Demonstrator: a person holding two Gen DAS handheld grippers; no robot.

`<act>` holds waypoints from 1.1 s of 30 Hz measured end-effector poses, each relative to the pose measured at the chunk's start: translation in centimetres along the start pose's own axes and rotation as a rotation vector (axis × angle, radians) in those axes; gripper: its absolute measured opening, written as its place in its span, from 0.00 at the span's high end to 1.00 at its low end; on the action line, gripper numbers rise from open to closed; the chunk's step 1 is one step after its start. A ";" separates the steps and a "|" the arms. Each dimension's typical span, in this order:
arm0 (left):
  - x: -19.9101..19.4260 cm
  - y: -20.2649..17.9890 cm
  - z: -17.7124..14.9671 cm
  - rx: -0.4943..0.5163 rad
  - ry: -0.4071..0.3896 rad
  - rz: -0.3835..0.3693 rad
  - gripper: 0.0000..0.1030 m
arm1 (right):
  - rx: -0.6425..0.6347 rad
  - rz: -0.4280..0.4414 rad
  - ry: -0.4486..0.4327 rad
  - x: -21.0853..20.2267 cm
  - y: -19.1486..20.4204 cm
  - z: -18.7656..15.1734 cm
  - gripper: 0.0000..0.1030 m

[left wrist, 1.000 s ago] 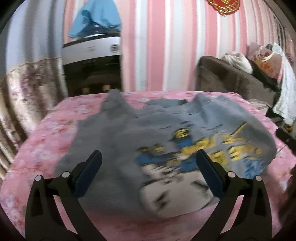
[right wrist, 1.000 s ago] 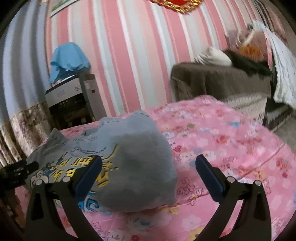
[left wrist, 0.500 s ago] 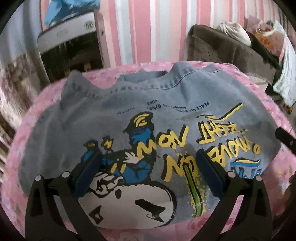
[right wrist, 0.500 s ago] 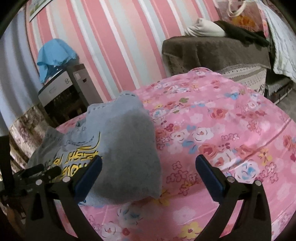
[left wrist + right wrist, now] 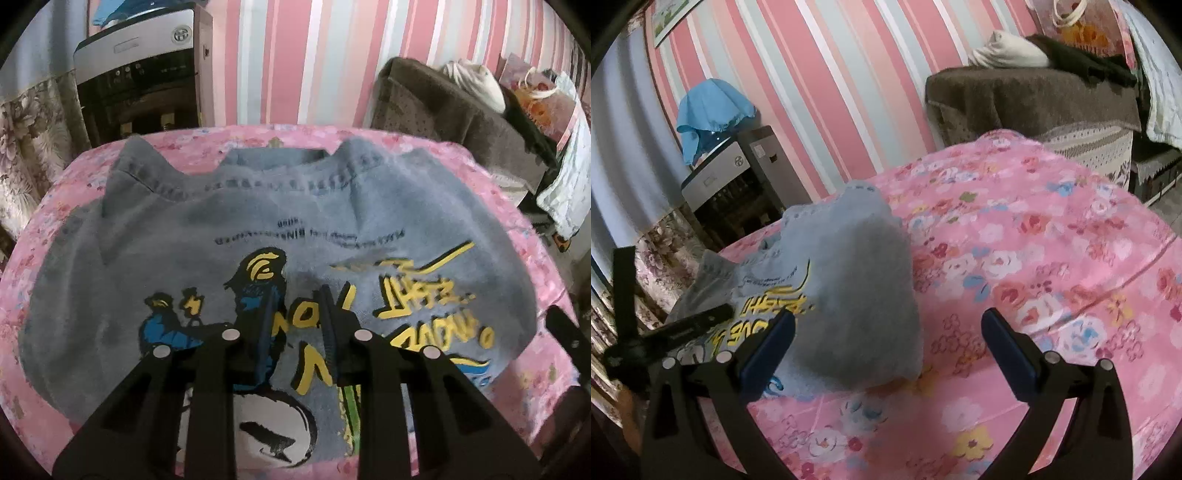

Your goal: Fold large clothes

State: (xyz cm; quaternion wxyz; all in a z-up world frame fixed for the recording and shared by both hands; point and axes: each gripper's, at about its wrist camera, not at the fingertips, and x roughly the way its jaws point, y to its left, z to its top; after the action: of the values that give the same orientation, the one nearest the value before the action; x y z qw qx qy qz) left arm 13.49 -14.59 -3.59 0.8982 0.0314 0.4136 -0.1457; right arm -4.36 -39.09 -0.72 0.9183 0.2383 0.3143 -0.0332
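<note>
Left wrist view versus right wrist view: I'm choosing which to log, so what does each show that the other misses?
Left only: the grey shirt's full cartoon print and the left gripper nearly closed over it. Right only: the open right gripper and bare floral bedspread. Both: the shirt, water dispenser and brown sofa.

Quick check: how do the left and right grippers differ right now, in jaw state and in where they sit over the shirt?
The left gripper has its jaws nearly closed; the right gripper has them spread wide. The left one sits over the printed middle of the grey shirt; the right one is at the shirt's plain side edge, partly over the pink floral sheet. Whether the left one pinches fabric is unclear. Both share black frames and blue pads.
</note>
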 end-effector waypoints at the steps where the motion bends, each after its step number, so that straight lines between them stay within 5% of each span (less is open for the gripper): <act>1: 0.8 -0.1 -0.4 0.009 0.014 0.013 0.77 | 0.005 0.000 0.012 0.2 0.0 -0.2 0.02; 5: 1.3 -1.1 -1.1 0.082 0.008 0.063 0.77 | 0.027 0.014 0.061 1.4 -0.3 -1.2 0.02; 12: 1.3 -0.4 -0.8 0.044 0.020 0.010 0.72 | 0.079 0.061 0.153 5.0 0.0 -1.4 0.04; 13: 1.4 -0.4 -0.8 0.046 0.019 0.008 0.70 | 0.086 0.062 0.157 5.4 0.2 -1.4 0.07; 15: 1.4 -0.5 -0.8 0.055 0.017 0.008 0.69 | 0.083 0.070 0.166 5.9 0.7 -1.5 0.32; 17: 1.4 -0.6 -0.8 0.064 0.015 0.010 0.67 | 0.115 0.085 0.173 6.2 0.8 -1.6 0.41; 25: 1.5 -1.3 -0.8 0.067 0.031 -0.005 0.53 | 0.127 0.124 0.195 8.0 1.8 -1.4 0.45; 27: 1.6 -1.3 -0.7 0.071 0.037 -0.005 0.52 | 0.123 0.143 0.192 8.4 2.2 -1.1 0.57; 33: 1.6 -0.3 -0.4 0.037 0.062 -0.052 0.53 | 0.014 0.144 0.103 5.8 5.1 0.3 0.63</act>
State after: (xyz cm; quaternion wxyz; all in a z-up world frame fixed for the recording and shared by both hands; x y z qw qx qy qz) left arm 14.09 -15.21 -5.00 0.8800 0.0420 0.4393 -0.1755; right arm 1.50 -34.16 -1.81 0.8994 0.2679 0.3428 0.0430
